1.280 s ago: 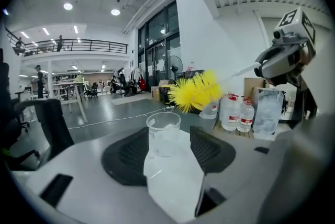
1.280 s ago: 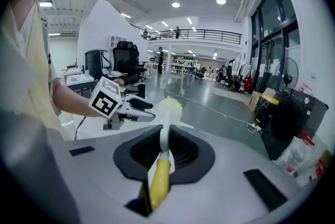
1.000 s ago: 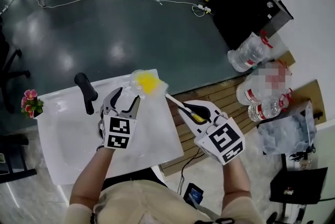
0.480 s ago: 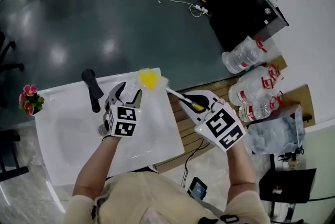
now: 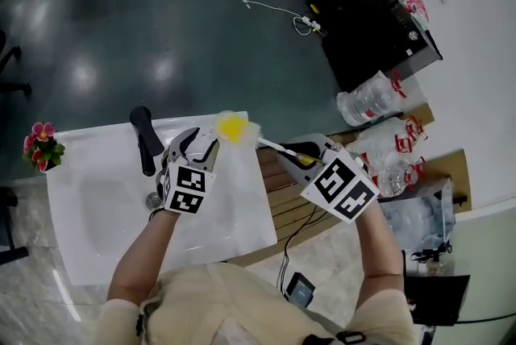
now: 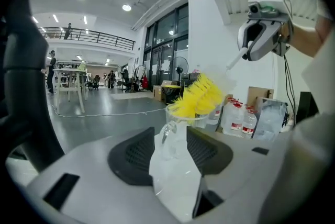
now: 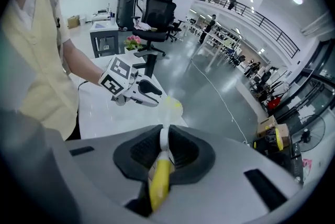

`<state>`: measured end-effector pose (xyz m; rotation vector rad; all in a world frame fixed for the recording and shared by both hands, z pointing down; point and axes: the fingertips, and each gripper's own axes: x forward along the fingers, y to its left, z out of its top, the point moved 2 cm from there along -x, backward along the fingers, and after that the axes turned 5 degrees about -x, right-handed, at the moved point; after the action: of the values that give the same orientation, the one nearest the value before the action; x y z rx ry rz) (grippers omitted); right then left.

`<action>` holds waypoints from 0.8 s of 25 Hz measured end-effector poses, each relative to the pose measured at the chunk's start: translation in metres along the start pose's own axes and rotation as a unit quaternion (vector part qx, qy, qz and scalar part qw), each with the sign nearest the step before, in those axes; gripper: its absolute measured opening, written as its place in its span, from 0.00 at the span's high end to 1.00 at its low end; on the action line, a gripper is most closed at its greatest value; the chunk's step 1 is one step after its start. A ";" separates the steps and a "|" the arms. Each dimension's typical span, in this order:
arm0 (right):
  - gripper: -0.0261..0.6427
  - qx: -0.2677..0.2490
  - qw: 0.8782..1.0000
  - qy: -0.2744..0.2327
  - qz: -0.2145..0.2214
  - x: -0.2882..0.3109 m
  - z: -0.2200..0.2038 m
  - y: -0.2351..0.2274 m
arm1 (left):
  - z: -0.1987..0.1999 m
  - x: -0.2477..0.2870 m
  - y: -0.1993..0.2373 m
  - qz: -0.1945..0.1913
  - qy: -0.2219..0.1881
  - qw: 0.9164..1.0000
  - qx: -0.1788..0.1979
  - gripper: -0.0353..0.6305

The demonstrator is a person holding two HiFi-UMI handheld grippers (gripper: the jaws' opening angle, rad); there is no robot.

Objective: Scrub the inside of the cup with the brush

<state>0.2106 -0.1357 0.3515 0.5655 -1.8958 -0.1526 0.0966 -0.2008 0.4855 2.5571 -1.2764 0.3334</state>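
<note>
The white worktop (image 5: 97, 206) carries everything in play. Off its right edge, on the floor, clear water bottles (image 5: 367, 101) with red labels lie and stand in a cluster; whether they are full or empty cannot be told. A black upright object (image 5: 145, 138) stands near the worktop's far edge towards the left, and a small bunch of pink flowers (image 5: 40, 143) sits just beside the far left corner.

The left gripper (image 5: 201, 143) reaches towards the far edge near the far right corner. Its jaws have just been closing with the cup (image 6: 175, 134) between them, and the dark pads now sit against the cup's two sides at a fairly wide setting. The right gripper (image 5: 292, 158) hangs beyond the worktop's right edge and tilts down towards the cup, its jaws narrow and clamped on the yellow grip of the brush (image 7: 158, 181).

The cup is clear glass with a handle that faces back along the left gripper. It stands upright at the far edge, close to the far right corner. Inside its mouth sit the lowest yellow bristles of the brush head (image 6: 201, 94). Most of the head stands above the rim, tilted, and its thin white stem slants up and right to the right gripper.
</note>
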 end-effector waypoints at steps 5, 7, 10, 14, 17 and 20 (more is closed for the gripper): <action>0.89 -0.013 1.000 0.011 0.026 0.007 0.003 -0.008 | 0.002 0.003 0.004 -0.021 -0.012 1.000 -0.001 0.65; 0.89 -0.023 0.999 0.020 0.037 0.010 0.005 -0.012 | 0.002 0.004 0.006 -0.028 -0.017 0.999 -0.004 0.65; 0.89 -0.042 0.997 0.037 0.054 0.016 0.007 -0.016 | 0.004 0.007 0.007 -0.051 -0.030 0.998 -0.004 0.65; 0.89 -0.066 0.994 0.058 0.070 0.024 0.010 -0.021 | 0.002 0.010 0.006 -0.086 -0.036 0.995 -0.017 0.67; 0.89 -0.078 0.991 0.067 0.081 0.028 0.011 -0.023 | 0.001 0.010 0.005 -0.093 -0.035 0.995 -0.013 0.68; 0.89 -0.091 0.989 0.073 0.093 0.031 0.012 -0.025 | -0.002 0.011 0.006 -0.082 -0.029 0.996 0.009 0.72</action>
<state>0.1985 -0.1740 0.3637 0.2672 -1.7594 -0.1553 0.0978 -0.2119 0.4922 2.6837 -1.0779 0.2399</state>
